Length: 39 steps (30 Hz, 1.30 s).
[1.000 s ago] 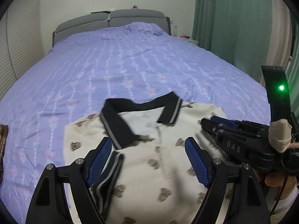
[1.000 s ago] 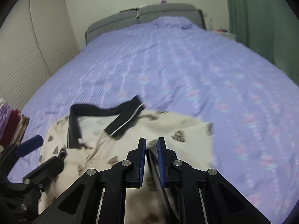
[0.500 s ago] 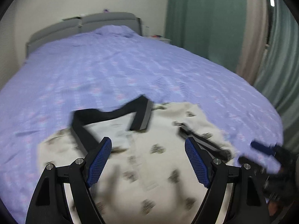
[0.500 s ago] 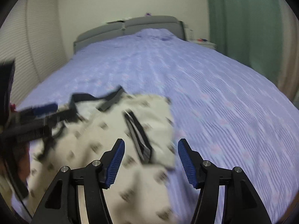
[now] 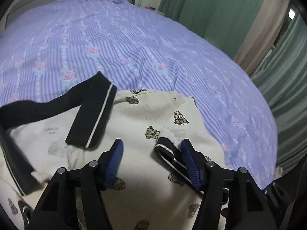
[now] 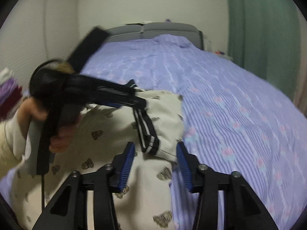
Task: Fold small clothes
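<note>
A small cream polo shirt [image 5: 134, 126] with a dark collar [image 5: 92, 115] and printed figures lies on the purple bed. Its right sleeve is folded in over the body, the dark striped cuff [image 5: 167, 151] facing me. My left gripper [image 5: 151, 149] is open and empty just above the shirt, its right finger by the cuff. In the right wrist view the shirt [image 6: 107, 134] lies ahead. My right gripper [image 6: 155, 153] is open and empty, with the cuff [image 6: 147, 136] just beyond its fingertips. The left gripper also shows there [image 6: 138, 101], blurred, over the sleeve.
The purple striped bedspread [image 5: 134, 38] stretches far ahead and to the right. A grey headboard [image 6: 153, 30] is at the far end. Green curtains [image 5: 211, 9] hang on the right. Stacked clothes [image 6: 9, 90] sit at the left edge.
My right gripper let go of the sleeve, opened and drew back. The sleeve now lies folded over the shirt body. My left gripper swung right, toward the folded sleeve.
</note>
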Available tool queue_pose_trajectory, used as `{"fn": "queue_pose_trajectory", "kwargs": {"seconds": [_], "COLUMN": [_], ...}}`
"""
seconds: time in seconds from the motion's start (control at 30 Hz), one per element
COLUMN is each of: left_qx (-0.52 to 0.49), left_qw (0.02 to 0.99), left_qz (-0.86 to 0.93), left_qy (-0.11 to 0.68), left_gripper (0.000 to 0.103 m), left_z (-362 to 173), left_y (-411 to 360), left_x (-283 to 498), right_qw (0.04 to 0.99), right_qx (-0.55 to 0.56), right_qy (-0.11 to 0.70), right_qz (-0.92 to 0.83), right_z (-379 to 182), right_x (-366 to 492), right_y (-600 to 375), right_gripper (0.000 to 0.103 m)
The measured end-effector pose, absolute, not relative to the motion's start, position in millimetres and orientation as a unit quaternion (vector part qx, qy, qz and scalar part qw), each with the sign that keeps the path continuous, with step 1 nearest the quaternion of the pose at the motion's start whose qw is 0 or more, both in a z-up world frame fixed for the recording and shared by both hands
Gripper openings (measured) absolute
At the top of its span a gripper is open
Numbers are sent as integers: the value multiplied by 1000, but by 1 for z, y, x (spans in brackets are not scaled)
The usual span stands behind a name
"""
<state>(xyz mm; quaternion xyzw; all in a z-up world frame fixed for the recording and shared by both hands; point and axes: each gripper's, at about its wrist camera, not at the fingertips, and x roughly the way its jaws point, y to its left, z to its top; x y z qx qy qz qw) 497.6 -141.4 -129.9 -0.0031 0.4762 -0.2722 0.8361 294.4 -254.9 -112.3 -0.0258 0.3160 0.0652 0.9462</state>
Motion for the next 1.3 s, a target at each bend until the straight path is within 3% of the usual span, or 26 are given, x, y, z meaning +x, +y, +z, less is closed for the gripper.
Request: {"fn": "queue_pose_trajectory", "kwargs": {"seconds": [0.03, 0.17, 0.23, 0.37, 0.53, 0.83, 0.9, 0.97, 1.03, 1.1, 1.3], "left_qx": [3, 17, 21, 17, 15, 38, 45, 55, 56, 58, 87], "left_qw": [836, 828, 828, 841, 848, 851, 854, 858, 867, 880, 915], "left_qz": [-275, -292, -294, -296, -286, -255, -247, -238, -238, -234, -197], "left_qy": [475, 478, 476, 453, 447, 458, 456, 453, 434, 409, 341], "left_gripper": [55, 19, 12, 10, 9, 9, 21, 32, 35, 48, 57], "left_z": [-130, -128, -124, -105, -102, -118, -118, -115, -102, -86, -44], "left_y": [-144, -149, -149, -137, -124, -115, -114, -113, -106, -94, -25], "left_x": [497, 496, 496, 497, 503, 508, 507, 505, 495, 480, 408], "right_qw": [946, 944, 943, 951, 948, 927, 929, 933, 938, 942, 940], "right_qx": [-31, -69, -76, -83, -83, -27, -8, 14, 24, 25, 50], "right_qy": [316, 320, 320, 295, 296, 348, 342, 329, 318, 313, 310], "right_qz": [66, 45, 41, 41, 77, 134, 140, 146, 132, 116, 137], "right_z": [-114, -120, -121, -108, -104, -126, -121, -113, -105, -98, -82], "right_x": [297, 305, 306, 294, 291, 300, 297, 289, 282, 277, 277], "right_y": [-254, -245, -244, -238, -215, -202, -208, -216, -224, -229, -222], "right_gripper": [36, 28, 20, 6, 6, 6, 7, 14, 33, 33, 34]}}
